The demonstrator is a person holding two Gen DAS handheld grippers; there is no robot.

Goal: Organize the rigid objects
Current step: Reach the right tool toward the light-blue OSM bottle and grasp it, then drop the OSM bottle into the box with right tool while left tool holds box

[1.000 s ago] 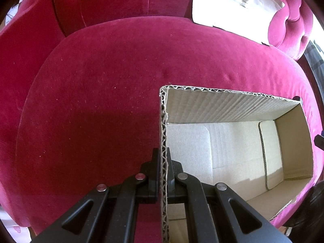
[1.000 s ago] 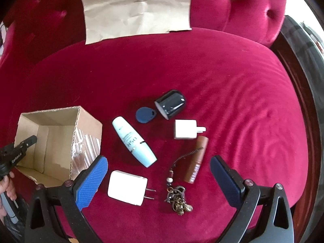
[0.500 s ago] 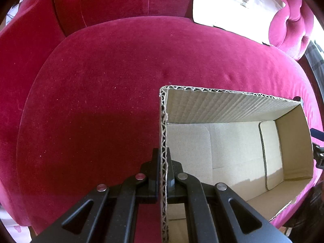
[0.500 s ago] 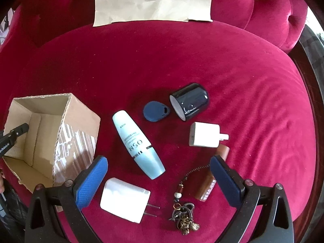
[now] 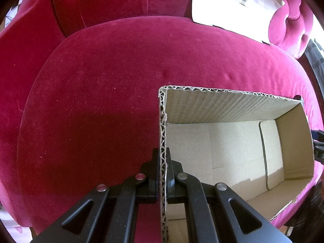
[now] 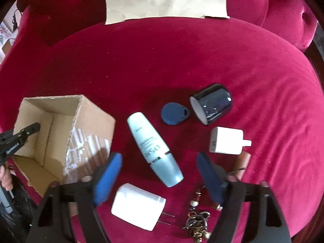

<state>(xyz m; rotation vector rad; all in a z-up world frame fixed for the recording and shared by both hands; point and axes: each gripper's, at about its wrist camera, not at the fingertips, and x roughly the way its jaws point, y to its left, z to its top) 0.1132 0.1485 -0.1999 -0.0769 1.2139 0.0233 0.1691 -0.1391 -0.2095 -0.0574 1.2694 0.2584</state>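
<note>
Both cameras look steeply down past their own tongs at the red sofa seat (image 5: 97, 101). The left view sits close over the cardboard box (image 5: 222, 141); the right view looks from beside it, perhaps slightly higher. Both views share the box (image 6: 60, 133).

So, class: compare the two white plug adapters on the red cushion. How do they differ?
The near adapter looks bigger than the far adapter. The near adapter shows two thin metal prongs; the far adapter shows one stubby white plug end. The near adapter lies beside the pale blue bottle; the far adapter lies by the black cylinder. Both are white, blocky, lying flat.
</note>
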